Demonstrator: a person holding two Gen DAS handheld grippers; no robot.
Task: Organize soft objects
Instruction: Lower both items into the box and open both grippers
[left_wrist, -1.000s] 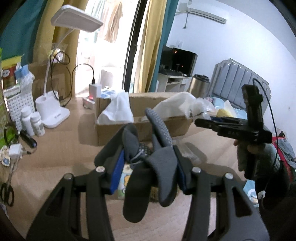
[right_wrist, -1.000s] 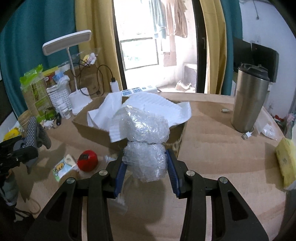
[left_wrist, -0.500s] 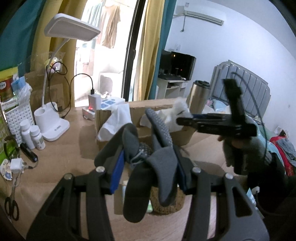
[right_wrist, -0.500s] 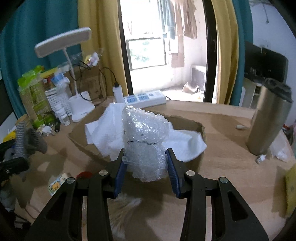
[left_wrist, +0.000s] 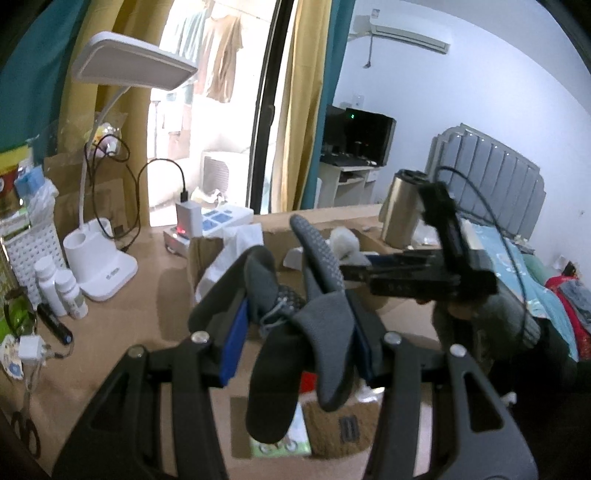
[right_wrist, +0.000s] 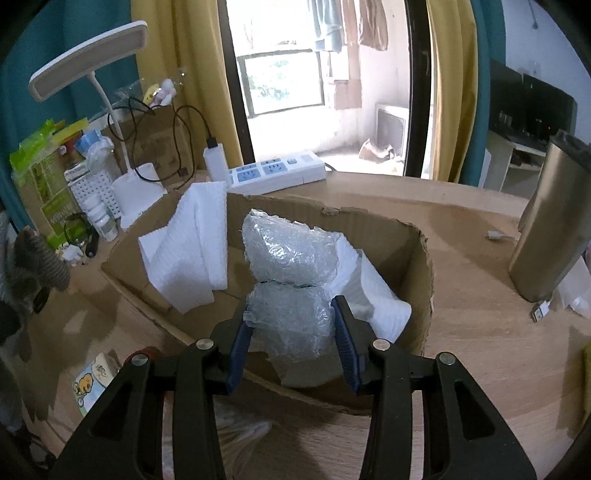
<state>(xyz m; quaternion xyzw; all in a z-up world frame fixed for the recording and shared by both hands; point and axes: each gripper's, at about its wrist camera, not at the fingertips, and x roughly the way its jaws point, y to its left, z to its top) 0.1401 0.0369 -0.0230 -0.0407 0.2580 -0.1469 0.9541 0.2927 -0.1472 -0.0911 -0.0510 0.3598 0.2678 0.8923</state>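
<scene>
At centre frame of the right view, the right gripper (right_wrist: 291, 325) pinches a bubble wrap (right_wrist: 290, 280) above the box (right_wrist: 421, 266); the left gripper (left_wrist: 295, 325) clamps a glove (left_wrist: 317, 295) at centre.

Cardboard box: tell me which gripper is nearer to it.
Right. The right gripper, shut on the bubble wrap, hangs over the cardboard box. The left gripper, shut on the grey glove, is short of its near wall.

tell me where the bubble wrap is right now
Right wrist view, centre: the bubble wrap is clamped in the right gripper, over the cardboard box.
</scene>
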